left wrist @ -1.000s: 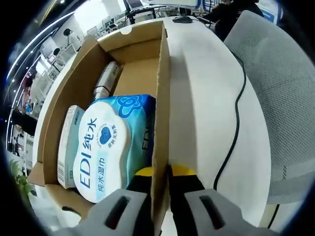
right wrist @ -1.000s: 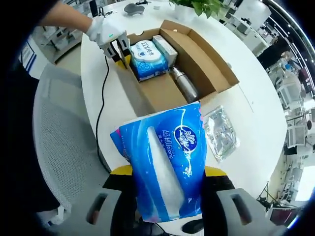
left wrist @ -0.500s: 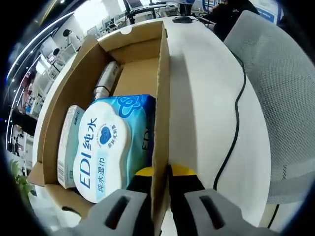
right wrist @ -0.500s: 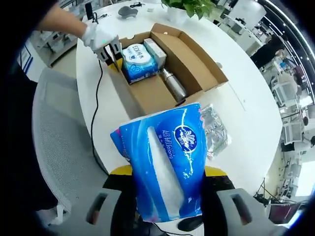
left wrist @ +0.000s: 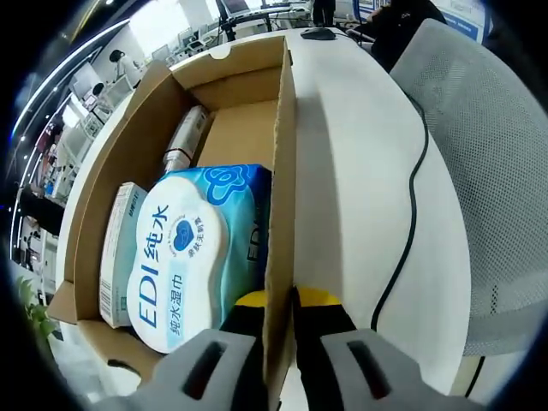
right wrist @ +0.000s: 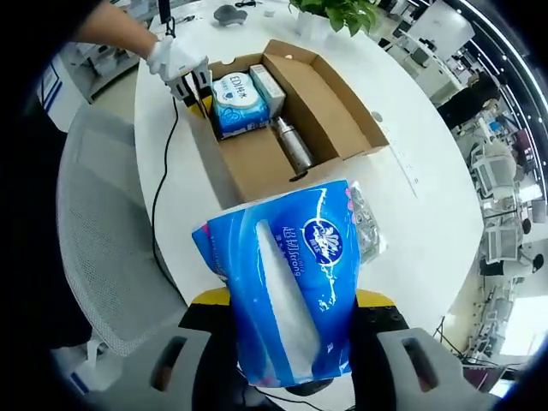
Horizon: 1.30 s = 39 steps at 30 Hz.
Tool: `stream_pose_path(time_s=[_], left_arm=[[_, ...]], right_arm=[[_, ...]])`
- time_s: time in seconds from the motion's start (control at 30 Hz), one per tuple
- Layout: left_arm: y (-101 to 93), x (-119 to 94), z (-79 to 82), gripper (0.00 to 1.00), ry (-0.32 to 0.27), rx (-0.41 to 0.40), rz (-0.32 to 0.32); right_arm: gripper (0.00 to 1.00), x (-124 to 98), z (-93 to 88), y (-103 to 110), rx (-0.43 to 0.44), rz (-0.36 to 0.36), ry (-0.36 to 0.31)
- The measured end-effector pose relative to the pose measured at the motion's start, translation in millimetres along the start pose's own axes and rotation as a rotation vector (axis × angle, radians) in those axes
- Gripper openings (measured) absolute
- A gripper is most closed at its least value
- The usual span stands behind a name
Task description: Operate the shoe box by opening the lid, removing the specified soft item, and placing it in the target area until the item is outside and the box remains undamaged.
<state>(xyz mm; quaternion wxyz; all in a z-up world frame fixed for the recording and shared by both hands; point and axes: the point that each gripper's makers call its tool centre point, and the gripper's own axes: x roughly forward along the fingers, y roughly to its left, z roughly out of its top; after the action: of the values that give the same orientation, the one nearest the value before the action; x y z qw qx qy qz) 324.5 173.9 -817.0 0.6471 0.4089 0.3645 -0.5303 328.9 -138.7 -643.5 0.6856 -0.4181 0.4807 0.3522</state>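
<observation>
- Left gripper view is looking close along the open brown cardboard shoe box [left wrist: 224, 128] wall.
- Right gripper view is looking down from high above, sharing that box [right wrist: 282, 120] on the white round desk [right wrist: 411, 214].

Ahead of your right hand-held gripper [right wrist: 291, 295] spreads a round white counter [right wrist: 428, 214], a grey mesh chair [right wrist: 103, 240] to its left and a potted green plant [right wrist: 338, 10] at the far edge. Beyond, you face a bright office with rows of desks [right wrist: 505, 163].
</observation>
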Motion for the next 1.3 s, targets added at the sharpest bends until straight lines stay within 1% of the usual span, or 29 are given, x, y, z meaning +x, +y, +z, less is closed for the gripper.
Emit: stream_pose_path(time_s=[0.2, 0.37, 0.47, 0.87, 0.93, 1.03, 1.17, 1.3], left_arm=[[0.0, 0.4, -0.1, 0.03, 0.0, 0.0, 0.0], [-0.5, 0.6, 0.5, 0.03, 0.001, -0.002, 0.0], [-0.6, 0.7, 0.6, 0.03, 0.001, -0.002, 0.002], [-0.9, -0.3, 0.9, 0.03, 0.001, -0.003, 0.001], [-0.5, 0.0, 0.5, 0.03, 0.001, -0.003, 0.001], [-0.7, -0.3, 0.3, 0.03, 0.0, -0.003, 0.001], [-0.8, -0.1, 0.2, 0.03, 0.001, -0.006, 0.001], [-0.6, 0.4, 0.3, 0.03, 0.0, -0.005, 0.002]], right_arm=[[0.48, -1.5, -7.5, -5.5, -0.009, -0.001, 0.009], [0.48, 1.3, -13.3, -12.5, -0.008, 0.0, 0.004], [0.48, 3.7, -14.7, -16.5, -0.028, -0.011, 0.011], [0.48, 9.4, -5.1, -24.5, -0.079, 0.0, 0.001], [0.48, 10.4, -1.6, -23.6, -0.103, 0.008, -0.009], [0.48, 12.3, 1.7, -20.8, -0.115, 0.023, -0.015], [0.48, 17.4, 3.0, -21.9, -0.135, 0.03, -0.012], [0.48, 22.3, 1.3, -27.9, -0.15, 0.029, -0.003]])
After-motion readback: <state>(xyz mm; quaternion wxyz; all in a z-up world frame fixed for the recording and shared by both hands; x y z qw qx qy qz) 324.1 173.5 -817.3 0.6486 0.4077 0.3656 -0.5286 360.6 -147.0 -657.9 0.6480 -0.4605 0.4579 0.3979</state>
